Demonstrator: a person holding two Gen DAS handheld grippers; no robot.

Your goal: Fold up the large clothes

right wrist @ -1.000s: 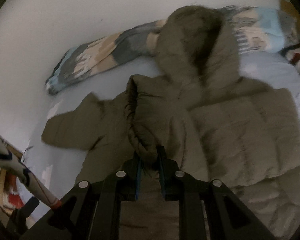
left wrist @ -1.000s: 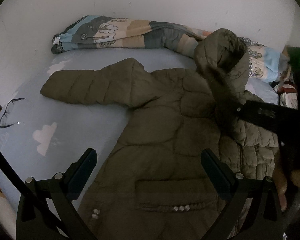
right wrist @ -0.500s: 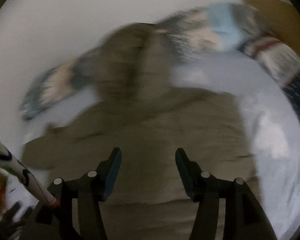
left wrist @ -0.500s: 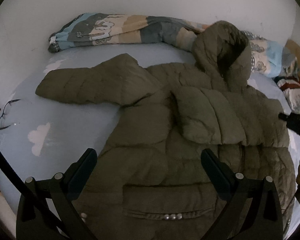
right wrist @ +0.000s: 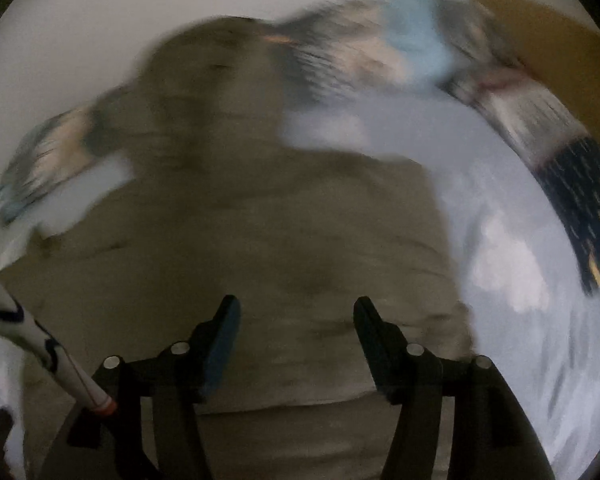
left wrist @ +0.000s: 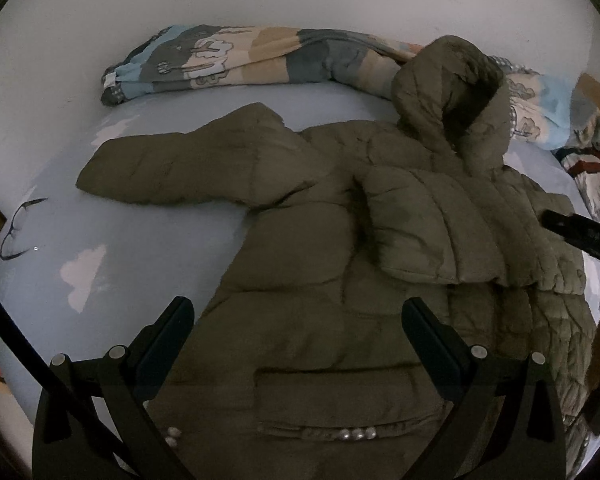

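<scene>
The jacket [left wrist: 308, 280] lies lengthwise ahead, hood [left wrist: 452, 92] farthest. My right gripper [right wrist: 296, 320] is opening, having released the sleeve [left wrist: 432, 228], now folded across. Left gripper [left wrist: 296, 320] is spread, empty.

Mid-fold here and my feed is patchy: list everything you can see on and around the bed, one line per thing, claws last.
puffer jacket: one, olive, hooded, spread across the bed; one sleeve folded over its chest, the other stretched out flat.
bedsheet: one, pale blue with white clouds, under the jacket.
quilt: one, rolled, blue, grey and beige cartoon print, along the wall behind the hood.
eyeglasses: one pair, dark frame, on the sheet past the outstretched sleeve.
striped cloth: one, red, white and dark, by the quilt's far end.
left claw: black, open above the jacket's hem, nothing between its fingers.
right claw: black, jaws opening, empty, over the jacket.
</scene>
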